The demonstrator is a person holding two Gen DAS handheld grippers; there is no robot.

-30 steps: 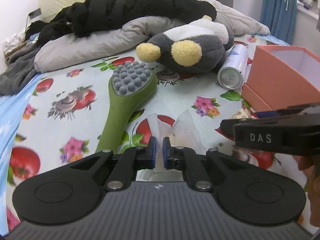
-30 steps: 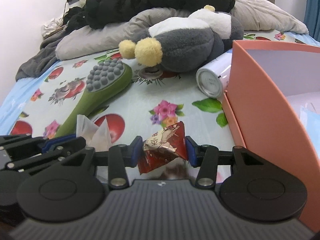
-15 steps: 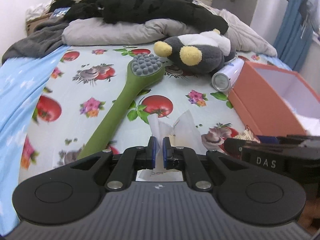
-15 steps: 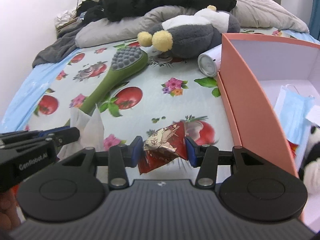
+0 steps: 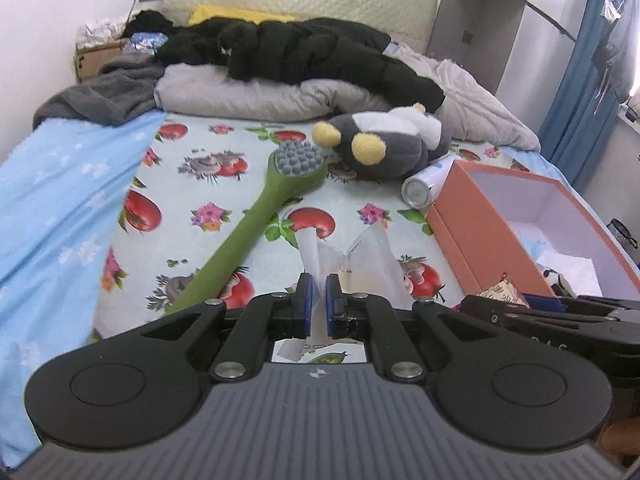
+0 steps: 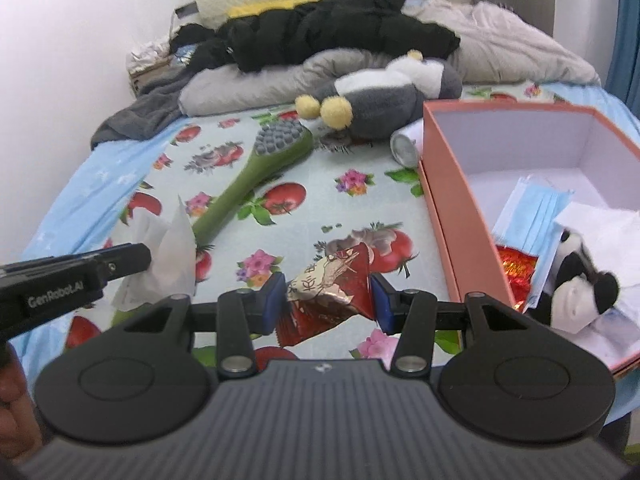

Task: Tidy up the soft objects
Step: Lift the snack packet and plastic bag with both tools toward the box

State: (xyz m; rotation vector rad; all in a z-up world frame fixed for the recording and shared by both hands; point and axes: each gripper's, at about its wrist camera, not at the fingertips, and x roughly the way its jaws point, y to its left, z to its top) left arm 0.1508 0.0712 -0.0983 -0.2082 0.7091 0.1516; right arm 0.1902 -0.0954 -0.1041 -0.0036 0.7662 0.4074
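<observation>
Left wrist: left claw (image 5: pixel 319 298) pinches tissue (image 5: pixel 372 256); right claw (image 6: pixel 329 300) clamps wrapper (image 6: pixel 332 284) over fruit-print bedsheet (image 5: pixel 208 184).

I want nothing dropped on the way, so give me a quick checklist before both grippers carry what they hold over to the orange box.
1. Left gripper shut on the white tissue: ok.
2. Right gripper shut on the red foil packet: ok, pads press both sides.
3. Both items lifted off the bed sheet: ok.
4. Orange box open on top: ok.
5. Free space in the box: ok at the far end; the near end holds a blue face mask and a panda plush.
6. Tissue grip firm enough for the carry: cannot tell; only a thin edge is pinched.
</observation>
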